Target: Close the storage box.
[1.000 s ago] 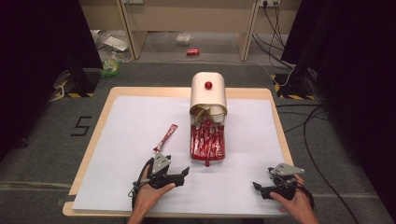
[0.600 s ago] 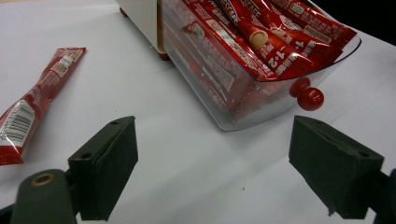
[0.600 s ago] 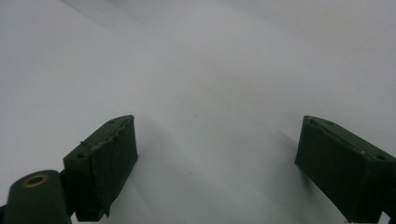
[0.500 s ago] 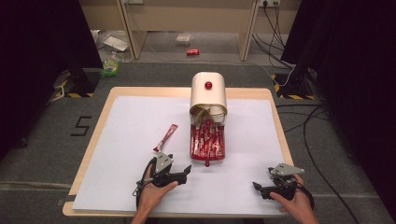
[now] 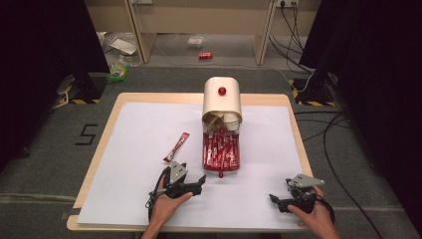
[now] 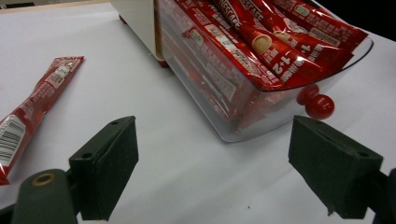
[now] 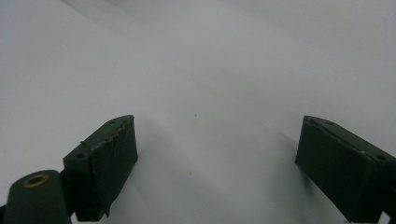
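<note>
A cream dispenser [image 5: 222, 98] with a red knob stands mid-table, its clear drawer [image 5: 220, 152] pulled out and packed with red stick packets [image 6: 261, 42]. The drawer's red knob [image 6: 316, 103] faces the near edge. One loose red packet [image 5: 177, 146] [image 6: 32, 102] lies on the white sheet to the drawer's left. My left gripper [image 5: 200, 182] [image 6: 212, 172] rests on the sheet just in front of the drawer, open, nothing between its jaws. My right gripper [image 5: 275, 200] [image 7: 215, 172] sits near the front right corner, open over bare white sheet.
A white sheet [image 5: 134, 164] covers most of the wooden table [image 5: 97, 154]. Cables [image 5: 343, 164] trail on the floor at the right. Beyond the table lie floor clutter and a red can [image 5: 205, 55] under a wooden shelf.
My left gripper has crept slightly right and forward toward the drawer front. The right gripper has stayed put.
</note>
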`<act>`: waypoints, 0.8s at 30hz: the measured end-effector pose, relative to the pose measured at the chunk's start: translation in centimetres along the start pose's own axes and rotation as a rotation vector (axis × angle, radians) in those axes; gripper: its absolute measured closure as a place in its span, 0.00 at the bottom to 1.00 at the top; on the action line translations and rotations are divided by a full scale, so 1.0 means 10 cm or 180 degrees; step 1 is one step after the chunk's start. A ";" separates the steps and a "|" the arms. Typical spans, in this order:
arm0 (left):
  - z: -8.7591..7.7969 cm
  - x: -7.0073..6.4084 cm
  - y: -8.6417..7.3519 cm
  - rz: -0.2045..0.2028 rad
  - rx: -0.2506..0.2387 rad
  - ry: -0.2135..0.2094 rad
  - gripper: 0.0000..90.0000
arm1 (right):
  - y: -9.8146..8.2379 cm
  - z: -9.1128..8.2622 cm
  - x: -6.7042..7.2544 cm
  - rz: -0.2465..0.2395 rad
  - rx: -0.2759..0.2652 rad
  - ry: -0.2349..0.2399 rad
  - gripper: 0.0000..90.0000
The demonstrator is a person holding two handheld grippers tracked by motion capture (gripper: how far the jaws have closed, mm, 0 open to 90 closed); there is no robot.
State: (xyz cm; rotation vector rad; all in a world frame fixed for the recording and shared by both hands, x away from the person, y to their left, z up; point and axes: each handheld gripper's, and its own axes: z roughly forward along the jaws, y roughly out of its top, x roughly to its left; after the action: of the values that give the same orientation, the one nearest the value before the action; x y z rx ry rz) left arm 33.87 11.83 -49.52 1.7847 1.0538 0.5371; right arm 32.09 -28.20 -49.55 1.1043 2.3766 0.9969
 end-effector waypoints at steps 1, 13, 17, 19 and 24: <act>0.01 0.00 0.01 0.0002 -0.0004 0.0001 0.17 | 0.00 0.00 0.00 0.0003 0.0001 0.0002 0.14; 0.14 -0.05 0.07 0.0114 0.0024 0.0001 0.17 | 0.00 0.00 0.00 0.0000 -0.0003 -0.0001 0.14; 0.15 -0.05 0.07 0.0145 0.0031 -0.0001 0.17 | 0.00 0.00 0.00 0.0004 -0.0001 0.0000 0.14; 0.16 -0.05 0.08 0.0153 0.0042 0.0000 0.16 | 0.00 0.00 0.00 0.0006 -0.0001 0.0001 0.14; 0.17 -0.05 0.08 0.0119 0.0040 0.0018 0.16 | 0.00 0.00 0.00 0.0001 -0.0001 -0.0002 0.14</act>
State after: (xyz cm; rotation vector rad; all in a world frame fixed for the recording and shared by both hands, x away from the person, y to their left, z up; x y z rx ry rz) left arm 35.22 10.45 -49.50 1.8180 1.0316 0.5597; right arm 32.10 -28.19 -49.55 1.1048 2.3757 0.9970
